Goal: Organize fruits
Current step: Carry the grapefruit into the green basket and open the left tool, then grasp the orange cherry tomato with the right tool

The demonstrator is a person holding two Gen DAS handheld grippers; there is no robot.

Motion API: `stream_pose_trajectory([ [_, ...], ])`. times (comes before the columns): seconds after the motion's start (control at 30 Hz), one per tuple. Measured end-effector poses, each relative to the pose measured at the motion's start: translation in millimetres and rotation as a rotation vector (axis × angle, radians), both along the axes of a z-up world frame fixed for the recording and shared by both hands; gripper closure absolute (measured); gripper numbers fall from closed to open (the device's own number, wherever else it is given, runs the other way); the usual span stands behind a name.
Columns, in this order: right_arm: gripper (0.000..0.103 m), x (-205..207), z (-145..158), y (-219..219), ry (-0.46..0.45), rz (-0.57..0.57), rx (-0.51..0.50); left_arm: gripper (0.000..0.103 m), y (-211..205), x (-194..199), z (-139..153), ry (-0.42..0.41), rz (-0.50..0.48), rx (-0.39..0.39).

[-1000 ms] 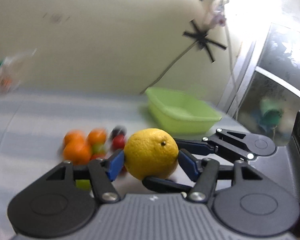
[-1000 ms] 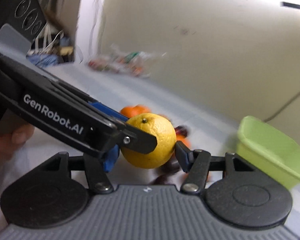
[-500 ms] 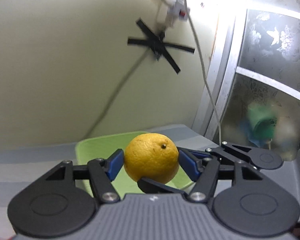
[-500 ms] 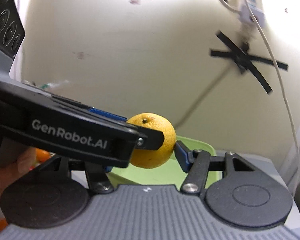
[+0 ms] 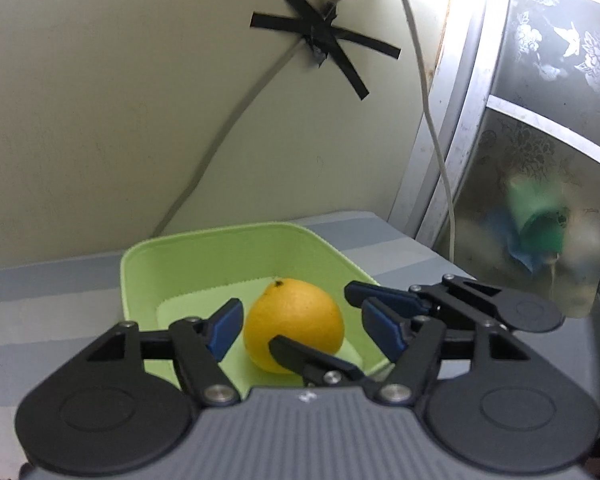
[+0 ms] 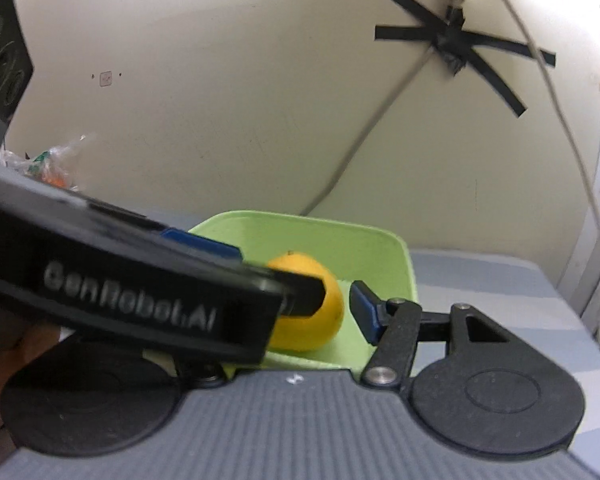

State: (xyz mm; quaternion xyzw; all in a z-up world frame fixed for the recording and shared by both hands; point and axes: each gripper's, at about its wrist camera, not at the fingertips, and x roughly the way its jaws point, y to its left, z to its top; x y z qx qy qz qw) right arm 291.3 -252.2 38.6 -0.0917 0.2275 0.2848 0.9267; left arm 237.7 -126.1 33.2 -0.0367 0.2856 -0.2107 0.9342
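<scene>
A yellow-orange citrus fruit (image 5: pixel 294 322) lies inside the light green basin (image 5: pixel 204 264). My left gripper (image 5: pixel 300 326) is open, with its blue pads (image 5: pixel 226 328) on either side of the fruit and apart from it. My right gripper (image 6: pixel 300 304) is also open around the fruit (image 6: pixel 312 328), which sits in the basin (image 6: pixel 372 248). The left gripper's black body (image 6: pixel 140 280) crosses the right wrist view and hides the right gripper's left finger. One of the right gripper's fingers (image 5: pixel 312 362) crosses in front of the fruit in the left wrist view.
The basin stands on a grey striped surface (image 5: pixel 40 292) against a cream wall with a taped cable (image 5: pixel 324 46). A frosted glass door (image 5: pixel 540 160) is at the right. A clear bag with orange contents (image 6: pixel 48 164) lies far left.
Both grippers lowered the fruit into the green basin and opened. The fruit has dropped out of the pads and now rests on the basin floor.
</scene>
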Motion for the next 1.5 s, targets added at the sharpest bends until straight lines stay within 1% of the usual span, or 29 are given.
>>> stream_pose_trajectory([
  [0.07, 0.038, -4, 2, -2, -0.016, -0.012, 0.009, 0.034, 3, -5, 5, -0.009, 0.001, -0.01],
  [0.17, 0.038, -11, 7, -9, -0.026, -0.049, 0.053, 0.034, 15, -20, 15, -0.032, 0.013, -0.032],
  [0.3, 0.038, -25, 17, -21, -0.035, -0.084, 0.142, 0.032, 44, -56, 32, -0.077, 0.033, -0.076],
  [0.4, 0.038, -42, 25, -31, -0.038, -0.082, 0.212, 0.031, 70, -90, 40, -0.099, 0.052, -0.106],
  [0.47, 0.038, -55, 27, -36, -0.018, -0.048, 0.251, 0.029, 89, -117, 41, -0.11, 0.064, -0.122],
  [0.53, 0.036, -71, 26, -40, 0.015, 0.001, 0.267, 0.029, 108, -145, 37, -0.112, 0.077, -0.126],
  [0.6, 0.034, -85, 23, -40, 0.056, 0.044, 0.261, 0.029, 125, -174, 30, -0.105, 0.091, -0.124],
  [0.7, 0.034, -106, 15, -35, 0.125, 0.071, 0.245, 0.029, 142, -210, 16, -0.088, 0.132, -0.116],
  [0.8, 0.034, -125, 5, -29, 0.192, 0.09, 0.233, 0.029, 155, -238, -2, -0.055, 0.16, -0.139],
  [0.87, 0.034, -137, 2, -26, 0.21, 0.106, 0.223, 0.029, 158, -246, -11, -0.04, 0.169, -0.132],
  [0.93, 0.034, -148, 3, -22, 0.214, 0.12, 0.217, 0.029, 157, -252, -17, -0.031, 0.177, -0.1],
  [1.0, 0.034, -159, 7, -20, 0.209, 0.143, 0.218, 0.029, 155, -258, -22, -0.035, 0.174, -0.083],
  [1.13, 0.034, -177, 16, -15, 0.18, 0.203, 0.21, 0.029, 153, -266, -28, -0.038, 0.165, -0.078],
  [1.2, 0.034, -184, 17, -12, 0.18, 0.228, 0.2, 0.029, 154, -269, -31, -0.034, 0.168, -0.075],
  [1.3, 0.034, -192, 15, -6, 0.196, 0.255, 0.177, 0.029, 155, -274, -32, -0.029, 0.175, -0.08],
  [1.5, 0.034, -198, 8, 4, 0.275, 0.359, 0.136, 0.029, 158, -277, -33, -0.023, 0.183, -0.083],
])
